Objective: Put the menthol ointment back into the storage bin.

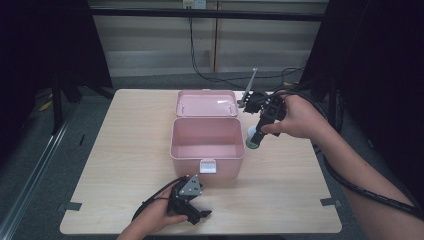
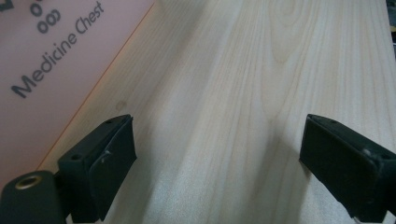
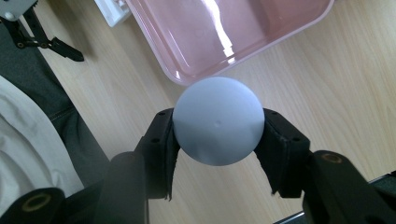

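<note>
A pink medicine chest [image 1: 172, 145] stands open at the table's middle, its lid [image 1: 206, 103] laid back, and I see nothing inside it. My right gripper [image 1: 259, 132] is just off the chest's right wall, shut on a small white bottle [image 1: 252, 139] with a green band low down. In the right gripper view the bottle's round white top [image 3: 218, 120] sits squeezed between both jaws of the gripper [image 3: 218, 125], next to the chest's corner [image 3: 224, 32]. My left gripper [image 1: 202, 215] rests near the front edge, open. Its jaws [image 2: 219, 140] are wide apart over bare wood, beside the chest's lettered wall [image 2: 51, 60].
The light wooden table [image 1: 125, 150] has free room to the left and right of the chest. Tape marks [image 1: 72, 206] sit at the front corners. A black cable [image 1: 360, 187] trails along the right forearm. A dark floor surrounds the table.
</note>
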{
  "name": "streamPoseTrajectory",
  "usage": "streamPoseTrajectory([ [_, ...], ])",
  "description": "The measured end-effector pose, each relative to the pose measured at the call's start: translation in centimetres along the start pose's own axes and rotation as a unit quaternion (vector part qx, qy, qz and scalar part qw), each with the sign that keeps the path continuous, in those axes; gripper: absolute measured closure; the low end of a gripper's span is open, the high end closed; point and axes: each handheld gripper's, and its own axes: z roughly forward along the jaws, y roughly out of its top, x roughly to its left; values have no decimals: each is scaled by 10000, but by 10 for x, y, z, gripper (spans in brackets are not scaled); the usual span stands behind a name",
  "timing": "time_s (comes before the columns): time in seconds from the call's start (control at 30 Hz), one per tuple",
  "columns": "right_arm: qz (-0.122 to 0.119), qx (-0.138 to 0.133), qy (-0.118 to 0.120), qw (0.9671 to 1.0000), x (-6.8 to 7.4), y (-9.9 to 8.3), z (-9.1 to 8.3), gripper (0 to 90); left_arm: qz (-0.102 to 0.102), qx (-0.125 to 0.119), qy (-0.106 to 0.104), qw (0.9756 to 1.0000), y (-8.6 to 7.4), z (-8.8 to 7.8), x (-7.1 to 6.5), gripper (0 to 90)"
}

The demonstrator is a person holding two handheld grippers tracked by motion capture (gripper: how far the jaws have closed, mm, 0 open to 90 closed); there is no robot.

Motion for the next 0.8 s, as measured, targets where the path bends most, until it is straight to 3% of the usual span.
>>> streamPoseTrajectory([
  [0.8, 246, -46, 58, 9997, -6, 39, 11, 503, 3, -7, -10, 10000, 0, 0, 0, 99],
])
